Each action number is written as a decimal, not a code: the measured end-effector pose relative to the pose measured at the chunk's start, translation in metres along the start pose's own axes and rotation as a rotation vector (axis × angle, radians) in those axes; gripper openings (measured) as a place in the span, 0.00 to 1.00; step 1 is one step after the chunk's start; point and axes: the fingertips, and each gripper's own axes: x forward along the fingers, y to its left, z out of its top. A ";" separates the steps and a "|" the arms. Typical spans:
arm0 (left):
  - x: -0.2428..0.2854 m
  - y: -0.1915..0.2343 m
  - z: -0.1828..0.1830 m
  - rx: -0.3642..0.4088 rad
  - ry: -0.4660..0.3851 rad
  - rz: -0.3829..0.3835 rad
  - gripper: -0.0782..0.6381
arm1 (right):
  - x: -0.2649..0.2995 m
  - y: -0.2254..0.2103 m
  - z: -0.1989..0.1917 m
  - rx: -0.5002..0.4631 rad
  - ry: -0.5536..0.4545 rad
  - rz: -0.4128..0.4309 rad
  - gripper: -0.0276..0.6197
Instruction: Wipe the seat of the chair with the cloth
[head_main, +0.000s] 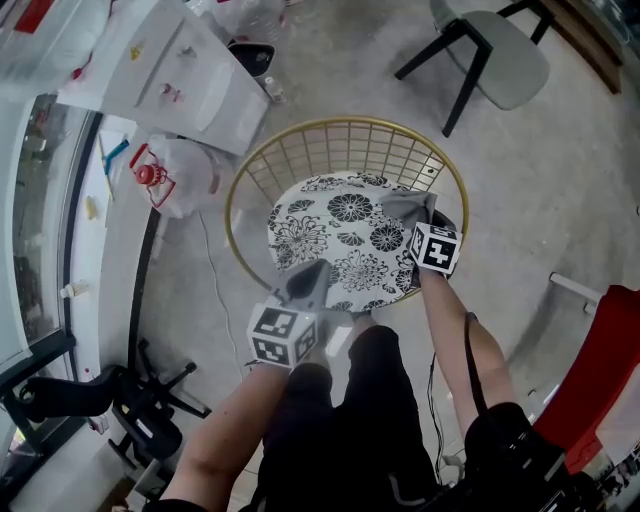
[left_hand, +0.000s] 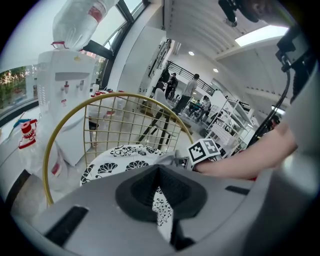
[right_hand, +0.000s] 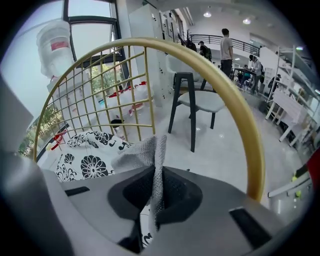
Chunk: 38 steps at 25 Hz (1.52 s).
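The grey cloth (right_hand: 142, 152) is pinched in the fingers of the right gripper (right_hand: 156, 172) at the edge of the floral seat (head_main: 345, 235). The fingers of the left gripper (left_hand: 159, 175) are closed on nothing. The seat is ringed by a gold wire backrest (head_main: 345, 140).

Honestly, nothing legible anywhere here. The upturned water bottle (left_hand: 82, 22) has a red label, but it's just a blur in both claw views. The dispenser (left_hand: 65, 100) under it carries small red marks, too tiny to read. The plastic bag (head_main: 175, 175) on the floor beside it shows red print, also unreadable. The marker cubes (head_main: 435, 248) only show black-and-white square patterns, no letters or numbers.
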 end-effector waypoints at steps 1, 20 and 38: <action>-0.001 -0.001 0.000 0.001 0.000 -0.005 0.12 | -0.002 0.000 0.001 0.001 -0.008 0.002 0.08; -0.062 0.026 -0.028 -0.123 -0.029 0.056 0.12 | -0.081 0.221 -0.012 -0.043 -0.049 0.531 0.08; -0.092 0.088 -0.055 -0.204 -0.055 0.163 0.12 | -0.017 0.319 -0.067 -0.039 0.147 0.653 0.08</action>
